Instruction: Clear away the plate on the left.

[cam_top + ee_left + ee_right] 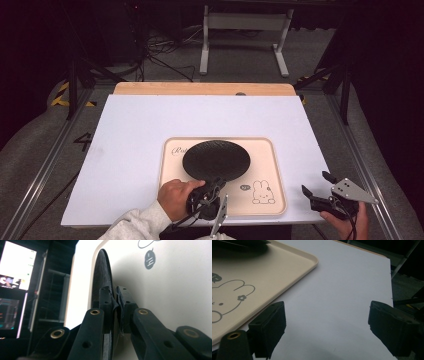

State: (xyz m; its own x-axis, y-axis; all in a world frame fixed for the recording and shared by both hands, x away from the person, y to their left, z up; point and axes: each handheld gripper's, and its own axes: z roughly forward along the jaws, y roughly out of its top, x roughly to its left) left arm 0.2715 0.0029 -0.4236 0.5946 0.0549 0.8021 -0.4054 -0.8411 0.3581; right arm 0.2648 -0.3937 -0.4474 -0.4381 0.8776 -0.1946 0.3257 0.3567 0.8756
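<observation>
**Operator:** My left hand-held gripper (216,184) is pinched tight on the near rim of the black plate (216,159). In the left gripper view the two pads close on the plate's thin edge (110,293), one above and one below. The plate sits on the cream tray (272,170), toward its far left, partly over the printed lettering.

**Observer:** How do you expect it to handle?

**Operator:** Stiff and probably breakable, I'd guess ceramic or hard melamine, with some weight. Holding one edge means the far side will want to sag, so the pads may slip on that textured rim. I'd judge a deeper bite on the rim, or a low slide, safer than a long lift.

**Observer:** And the right one?

**Operator:** The right hand-held gripper (316,186) has its jaws spread wide with nothing between them, hovering off the tray's right side near the desk's (135,125) front right corner.

**Observer:** Room to move?

**Operator:** Plenty. The white desk is bare left, right and beyond the tray. The tray's raised lip (312,261) is the one thing to clear, and the desk's near edge lies just behind my hands.
</observation>
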